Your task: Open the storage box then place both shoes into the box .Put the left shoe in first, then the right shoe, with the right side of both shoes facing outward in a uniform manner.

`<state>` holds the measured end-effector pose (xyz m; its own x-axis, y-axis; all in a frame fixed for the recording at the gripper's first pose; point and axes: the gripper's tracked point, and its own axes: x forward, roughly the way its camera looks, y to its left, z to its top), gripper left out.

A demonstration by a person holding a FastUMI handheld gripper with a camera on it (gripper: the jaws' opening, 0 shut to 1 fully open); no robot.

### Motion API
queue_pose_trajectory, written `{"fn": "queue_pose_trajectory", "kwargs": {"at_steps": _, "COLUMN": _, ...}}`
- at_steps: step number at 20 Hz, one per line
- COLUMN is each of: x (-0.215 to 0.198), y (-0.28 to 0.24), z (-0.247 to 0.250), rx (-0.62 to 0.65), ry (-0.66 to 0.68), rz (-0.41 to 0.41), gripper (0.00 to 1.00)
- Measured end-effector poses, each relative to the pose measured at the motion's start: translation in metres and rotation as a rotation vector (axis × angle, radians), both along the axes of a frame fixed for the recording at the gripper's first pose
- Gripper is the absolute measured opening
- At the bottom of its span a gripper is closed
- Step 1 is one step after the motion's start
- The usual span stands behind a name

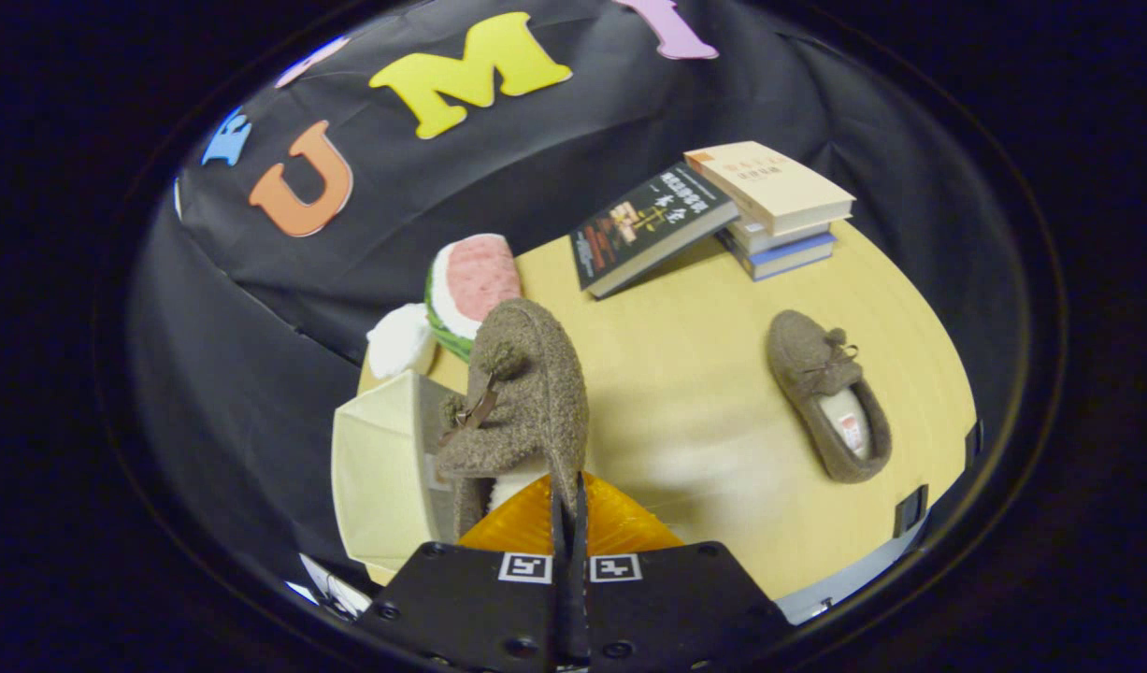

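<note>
the gripper (566, 509) has its orange fingers (620, 528) pressed nearly together, pinching the heel rim of a brown fuzzy shoe (522, 393), which hangs toe-forward just ahead of them, lifted off the table (704, 411). at about 9 o'clock from the held shoe, touching or just beside it, sits the cream storage box (377, 467); its opening seems to face the shoe, so the box looks already open, though i cannot tell this for sure. the second shoe (827, 397) lies on the table at about 3 o'clock from the held one, well apart. judging from this, the opening step is done, the first shoe is in transit and not yet inside, and the second shoe is untouched. whether the held one is the left shoe i cannot tell.
</note>
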<state>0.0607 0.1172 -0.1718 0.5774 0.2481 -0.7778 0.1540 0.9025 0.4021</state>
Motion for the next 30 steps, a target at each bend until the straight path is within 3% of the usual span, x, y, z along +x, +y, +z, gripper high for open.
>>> {"fn": "queue_pose_trajectory", "kwargs": {"at_steps": 7, "x": 0.001, "y": 0.122, "z": 0.046, "rx": 0.035, "ry": -0.058, "rz": 0.083, "gripper": 0.00}}
{"fn": "queue_pose_trajectory", "kwargs": {"at_steps": 12, "x": 0.001, "y": 0.200, "z": 0.007, "rx": -0.024, "ry": -0.013, "rz": 0.160, "gripper": 0.00}}
{"fn": "queue_pose_trajectory", "kwargs": {"at_steps": 15, "x": 0.003, "y": 0.219, "z": -0.034, "rx": -0.073, "ry": 0.034, "rz": 0.172, "gripper": 0.00}}
{"fn": "queue_pose_trajectory", "kwargs": {"at_steps": 24, "x": 0.030, "y": 0.252, "z": -0.115, "rx": -0.122, "ry": 0.158, "rz": 0.074, "gripper": 0.00}}
{"fn": "queue_pose_trajectory", "kwargs": {"at_steps": 30, "x": 0.031, "y": 0.261, "z": -0.152, "rx": -0.170, "ry": 0.227, "rz": 0.080, "gripper": 0.00}}
